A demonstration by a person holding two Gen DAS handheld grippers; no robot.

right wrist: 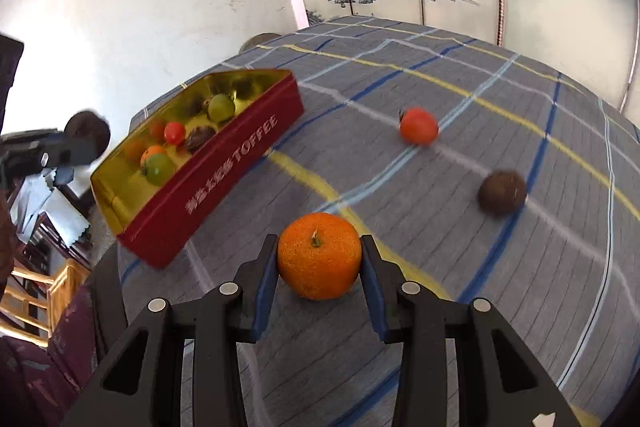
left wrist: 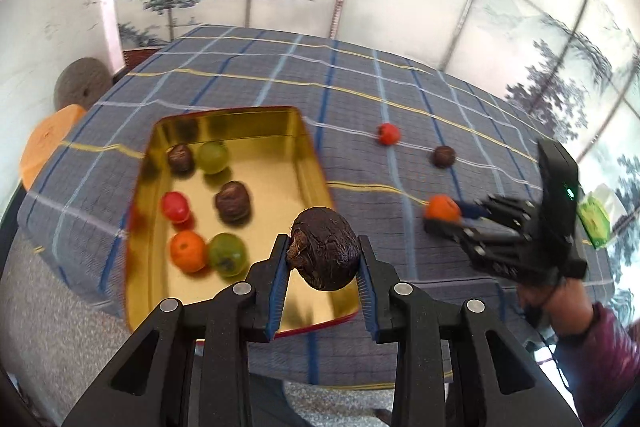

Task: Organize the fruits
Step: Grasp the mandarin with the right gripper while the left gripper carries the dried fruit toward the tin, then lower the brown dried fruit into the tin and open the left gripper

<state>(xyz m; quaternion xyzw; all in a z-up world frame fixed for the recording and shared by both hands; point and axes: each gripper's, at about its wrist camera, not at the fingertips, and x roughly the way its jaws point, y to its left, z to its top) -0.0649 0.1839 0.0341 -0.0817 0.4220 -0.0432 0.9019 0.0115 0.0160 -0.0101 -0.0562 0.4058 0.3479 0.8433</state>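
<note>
Fruits: left gripper (left wrist: pixel 324 259) jaws clamp a brown fruit (left wrist: pixel 325 254), right gripper (right wrist: pixel 320 259) jaws an orange (right wrist: pixel 319 255)

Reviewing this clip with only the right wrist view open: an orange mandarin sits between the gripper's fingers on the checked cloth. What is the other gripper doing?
Observer: The left gripper is shut on a dark brown wrinkled fruit, held above the near end of the gold-lined tin.
Operator: How many fruits are in that tin? Mine is blurred.
Observer: Six: two brown, two green, one red, one orange tangerine.
Operator: Is my mandarin lifted yet?
Observer: The left view shows the right gripper low at the cloth, around the orange mandarin; whether it has left the surface cannot be told.
</note>
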